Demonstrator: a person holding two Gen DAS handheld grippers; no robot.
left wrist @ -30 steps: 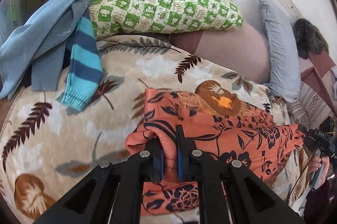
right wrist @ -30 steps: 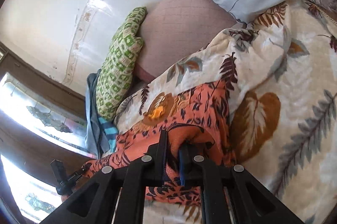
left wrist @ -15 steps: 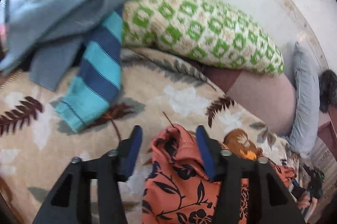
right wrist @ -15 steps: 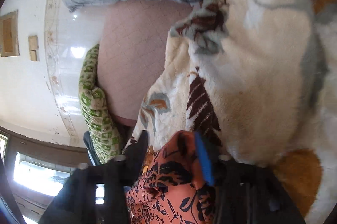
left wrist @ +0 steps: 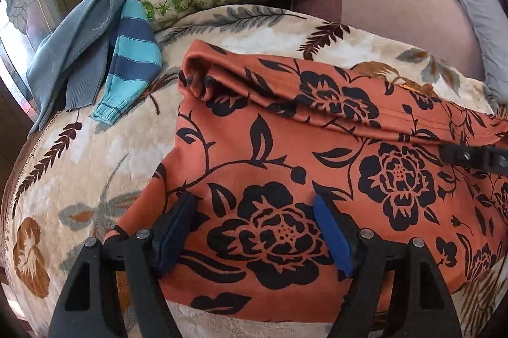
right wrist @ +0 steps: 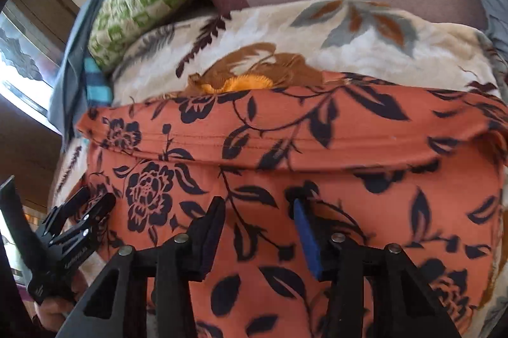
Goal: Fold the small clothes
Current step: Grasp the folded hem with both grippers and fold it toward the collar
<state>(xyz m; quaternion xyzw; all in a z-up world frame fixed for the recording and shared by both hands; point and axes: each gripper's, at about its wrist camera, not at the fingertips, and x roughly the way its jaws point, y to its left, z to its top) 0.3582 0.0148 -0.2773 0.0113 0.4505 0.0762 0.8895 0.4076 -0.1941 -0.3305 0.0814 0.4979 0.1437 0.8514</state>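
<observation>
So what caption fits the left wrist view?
Open left hand-held gripper over an orange floral garment, far edge folded over, on a leaf-print blanket.

The left hand-held gripper (left wrist: 254,230) has matte black, angular fingers with triangular cut-outs, round silver screw heads and blue pads (left wrist: 333,239). The right hand-held gripper (right wrist: 258,233) is built alike: black arms, silver screws, one blue pad (right wrist: 306,236). At seven o'clock in the right wrist view, bare skin of a hand (right wrist: 52,314) shows.
</observation>
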